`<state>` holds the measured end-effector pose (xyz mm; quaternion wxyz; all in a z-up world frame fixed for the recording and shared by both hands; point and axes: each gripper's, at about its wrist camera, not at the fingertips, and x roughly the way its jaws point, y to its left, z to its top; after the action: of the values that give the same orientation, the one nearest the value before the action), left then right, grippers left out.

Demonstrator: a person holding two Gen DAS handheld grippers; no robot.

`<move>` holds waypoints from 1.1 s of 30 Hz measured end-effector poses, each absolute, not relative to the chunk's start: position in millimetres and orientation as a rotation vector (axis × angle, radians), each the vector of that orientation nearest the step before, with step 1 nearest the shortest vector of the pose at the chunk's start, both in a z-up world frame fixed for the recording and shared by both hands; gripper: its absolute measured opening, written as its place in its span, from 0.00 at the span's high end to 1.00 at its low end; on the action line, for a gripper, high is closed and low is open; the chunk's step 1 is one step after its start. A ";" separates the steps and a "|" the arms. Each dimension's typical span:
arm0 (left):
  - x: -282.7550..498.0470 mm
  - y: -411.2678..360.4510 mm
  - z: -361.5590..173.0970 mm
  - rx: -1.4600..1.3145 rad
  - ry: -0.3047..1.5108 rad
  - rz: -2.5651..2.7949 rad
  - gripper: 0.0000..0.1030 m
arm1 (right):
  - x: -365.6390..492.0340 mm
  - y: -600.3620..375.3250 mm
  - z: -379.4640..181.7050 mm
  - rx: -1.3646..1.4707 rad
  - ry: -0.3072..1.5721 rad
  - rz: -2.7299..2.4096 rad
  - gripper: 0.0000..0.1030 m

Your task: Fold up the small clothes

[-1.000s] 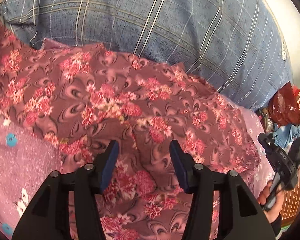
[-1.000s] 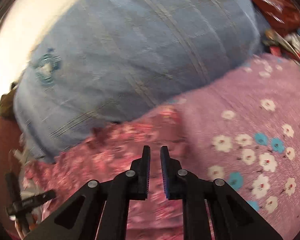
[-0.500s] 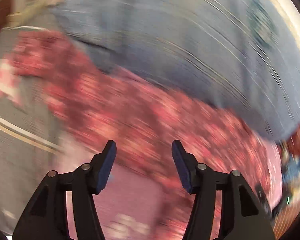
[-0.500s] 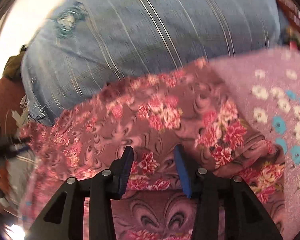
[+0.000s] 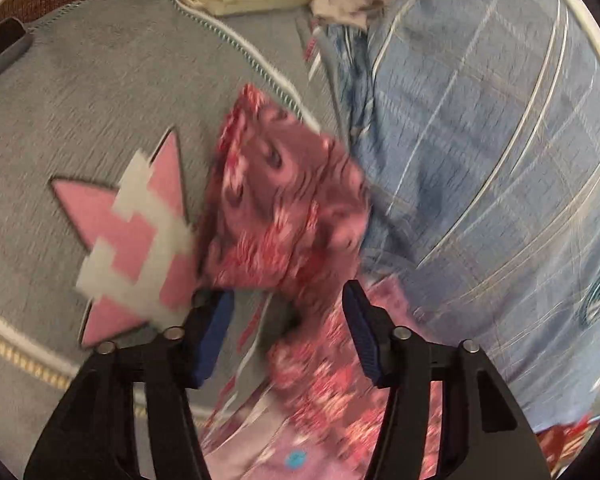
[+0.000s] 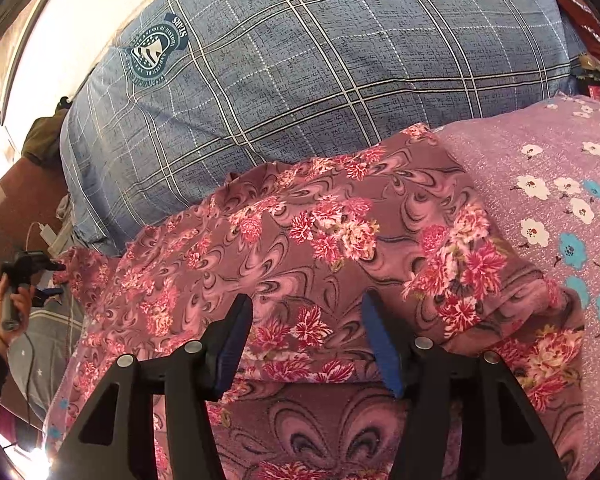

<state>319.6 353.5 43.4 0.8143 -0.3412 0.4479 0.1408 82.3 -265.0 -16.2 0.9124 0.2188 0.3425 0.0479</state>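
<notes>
Behind the floral garment (image 6: 320,240), a plaid pillow (image 6: 340,60); both grippers gape, apparently empty.

left gripper (image 5: 286,328) – blurred, seemingly agape – right gripper (image 6: 306,340) spread wide.

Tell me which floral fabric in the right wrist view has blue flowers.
The lilac bedsheet, with white and blue flowers. The maroon garment under the right gripper has pink-red blooms.
</notes>
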 end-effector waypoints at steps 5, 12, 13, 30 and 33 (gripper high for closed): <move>320.8 367.0 38.5 -0.748 0.950 0.320 0.95 | 82.3 -267.8 -17.0 0.478 0.696 0.114 0.42; 289.1 346.1 78.2 -0.664 0.864 0.225 0.96 | 81.5 -270.7 -18.0 0.506 0.687 0.128 0.42; 284.5 336.7 89.4 -0.642 0.850 0.202 0.96 | 81.4 -270.6 -17.9 0.506 0.687 0.128 0.42; 249.1 92.7 153.8 -0.310 0.808 -0.201 0.96 | 78.5 -274.1 -19.2 0.536 0.675 0.142 0.42; 258.1 46.8 123.5 -0.298 0.888 -0.249 0.96 | 77.8 -275.1 -19.7 0.543 0.671 0.148 0.42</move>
<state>258.1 46.8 123.5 0.8847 -0.1435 0.4270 -0.1195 77.8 -275.1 -19.7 0.9056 0.2631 0.3250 0.0715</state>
